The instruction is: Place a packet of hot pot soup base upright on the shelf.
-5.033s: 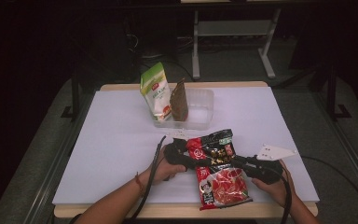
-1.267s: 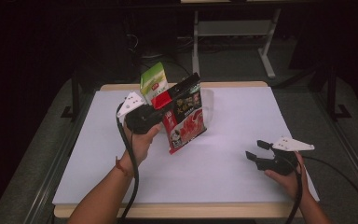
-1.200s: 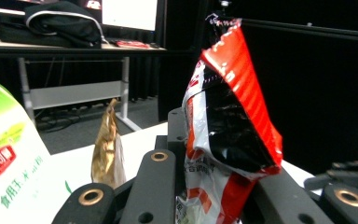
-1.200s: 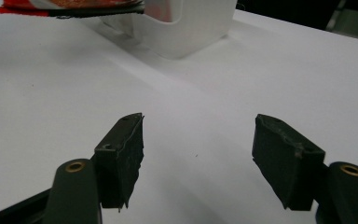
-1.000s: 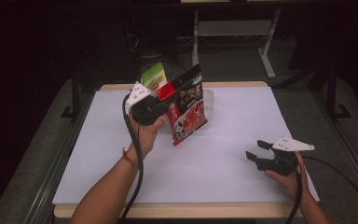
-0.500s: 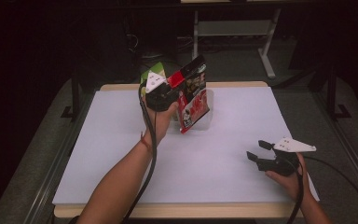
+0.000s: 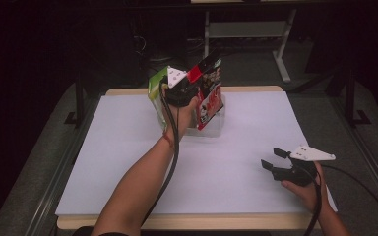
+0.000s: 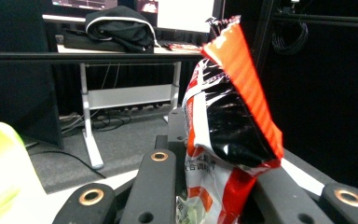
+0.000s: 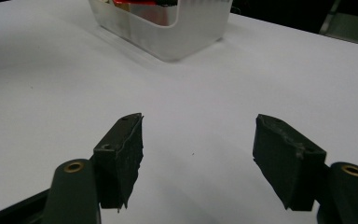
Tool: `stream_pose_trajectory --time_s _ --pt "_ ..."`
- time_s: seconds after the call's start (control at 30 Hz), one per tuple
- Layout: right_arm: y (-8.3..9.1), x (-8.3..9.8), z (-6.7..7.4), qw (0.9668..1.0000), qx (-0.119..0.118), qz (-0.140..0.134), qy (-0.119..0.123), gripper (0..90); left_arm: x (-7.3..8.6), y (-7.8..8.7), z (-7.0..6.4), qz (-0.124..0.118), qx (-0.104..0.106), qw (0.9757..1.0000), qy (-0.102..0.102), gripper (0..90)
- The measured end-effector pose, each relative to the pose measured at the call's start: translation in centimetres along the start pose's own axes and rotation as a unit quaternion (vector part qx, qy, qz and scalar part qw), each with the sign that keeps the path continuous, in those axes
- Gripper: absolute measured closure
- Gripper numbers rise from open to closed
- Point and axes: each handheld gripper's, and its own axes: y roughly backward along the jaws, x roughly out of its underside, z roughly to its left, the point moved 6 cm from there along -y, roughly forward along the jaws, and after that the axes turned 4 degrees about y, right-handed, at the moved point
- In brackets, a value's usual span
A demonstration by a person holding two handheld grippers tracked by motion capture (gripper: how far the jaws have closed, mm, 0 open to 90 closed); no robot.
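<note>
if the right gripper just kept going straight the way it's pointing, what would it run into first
Probably the clear bin. The right gripper, jaws open and empty, points across bare white table toward it, with nothing lying between; the line may pass just right of the bin.

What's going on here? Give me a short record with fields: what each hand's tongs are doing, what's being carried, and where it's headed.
left tongs: shut on the red and black snack bag, held above the clear plastic bin
right tongs: open, holding nothing, low over the white table
already in the bin: a green packet
likely next move: lower the bag into the bin
</note>
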Motion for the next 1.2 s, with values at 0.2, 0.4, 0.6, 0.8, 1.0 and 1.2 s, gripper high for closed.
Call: stream_pose_trajectory --time_s 0.2,0.4,0.6,0.8,1.0,1.2 --pt "0.0 0.1 0.0 1.0 -0.004 0.001 0.0 32.3 0.7 -1.3 0.8 -0.019 -0.007 0.9994 0.027 80.0" --pt "0.1 0.0 0.0 1.0 -0.005 -0.002 0.002 32.5 1.6 -1.8 0.4 -0.027 -0.005 0.9994 0.021 79.8" --pt "0.0 0.0 0.1 1.0 -0.007 -0.001 0.001 32.5 2.9 -1.9 -0.3 -0.023 0.0 0.9997 0.006 79.3" --pt "0.0 0.0 0.2 1.0 -0.008 -0.002 0.003 32.5 4.0 -2.1 -0.1 -0.013 0.0 0.9999 0.0 78.8" --pt "-0.1 0.0 0.1 1.0 -0.008 -0.001 0.003 32.5 4.8 -2.1 -0.5 -0.007 0.007 0.9998 -0.017 78.0" --pt "0.0 0.0 0.1 1.0 -0.008 -0.001 0.003 32.6 5.0 -1.9 -0.5 -0.002 0.01 0.9994 -0.034 77.6"
